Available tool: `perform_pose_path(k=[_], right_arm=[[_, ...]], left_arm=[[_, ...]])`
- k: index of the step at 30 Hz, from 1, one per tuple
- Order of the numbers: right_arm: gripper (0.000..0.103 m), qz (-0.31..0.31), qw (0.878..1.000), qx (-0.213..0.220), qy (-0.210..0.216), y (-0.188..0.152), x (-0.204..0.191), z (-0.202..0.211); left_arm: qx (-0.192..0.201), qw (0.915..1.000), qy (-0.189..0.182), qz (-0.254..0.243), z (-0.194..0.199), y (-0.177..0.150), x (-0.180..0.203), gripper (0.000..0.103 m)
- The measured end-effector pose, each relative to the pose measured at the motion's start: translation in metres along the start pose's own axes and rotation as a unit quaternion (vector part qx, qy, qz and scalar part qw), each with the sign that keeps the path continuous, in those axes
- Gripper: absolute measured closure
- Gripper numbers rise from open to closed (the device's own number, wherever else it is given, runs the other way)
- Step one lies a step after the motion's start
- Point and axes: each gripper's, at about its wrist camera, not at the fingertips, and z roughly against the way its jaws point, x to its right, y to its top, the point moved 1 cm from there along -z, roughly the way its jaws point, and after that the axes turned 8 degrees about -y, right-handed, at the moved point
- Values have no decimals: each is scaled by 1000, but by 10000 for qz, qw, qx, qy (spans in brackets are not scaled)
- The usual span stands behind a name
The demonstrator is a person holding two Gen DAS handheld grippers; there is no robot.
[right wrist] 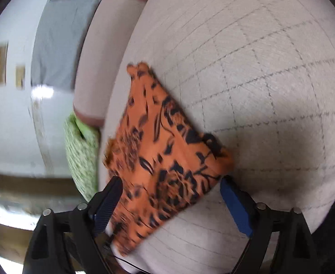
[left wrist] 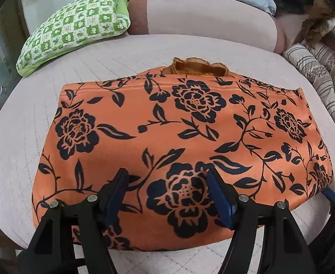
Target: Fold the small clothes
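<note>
Left wrist: left tool point(left wrist: 167, 180) angled down, spread above orange garment point(left wrist: 178, 127).

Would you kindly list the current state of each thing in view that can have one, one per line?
Orange floral garment: folded flat on the quilted surface, frilly trim poking out at its far edge, not gripped.
Left gripper: open, over the garment's near edge.
Right gripper: open, straddling a corner of the garment.
Green checked pillow: lying at the far left, untouched.
</note>
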Motion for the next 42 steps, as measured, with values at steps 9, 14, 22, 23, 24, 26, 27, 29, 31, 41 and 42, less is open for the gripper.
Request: perform_pose_path(k=[9,14,22,23,24,26,27,29,31,41,42], right_arm=[[13,-75,9995,236,173,9,-14,-12],[22,490,9971,573,67,12,-32,-1],[22,738,9958,547,-39,14,-36,-6],[22,853,9945,587,-149,16,-38,-8],[22,921,9938,563,-275,18,-38,-13],[21,811,9950,413,-407,23,-31,-27],[21,847,9947,438,-384,24,-32,-28],[28,1059,9924,409,-465,24,-40,-31],[79,1140,9917,268,-530,25,-43,-34],[86,2726,9583,645,-575,-15,-152,-4],[86,2997,9502,678,-527,-28,-171,-1]], left_arm=[[-49,10000,6,3,-8,5,1,32],[579,9981,126,143,14,15,-3,25],[286,9988,348,208,-4,16,-6,23],[337,9987,349,156,-3,17,-6,23],[281,9987,395,170,-7,18,-8,23],[-122,9987,455,182,-31,16,-11,21],[-127,9988,457,148,-37,14,-12,20],[-59,9987,483,118,-36,16,-12,19],[-86,9988,431,195,-38,18,-15,19],[925,9888,56,1168,30,26,-82,20],[1155,9829,201,1418,47,22,-104,20]])
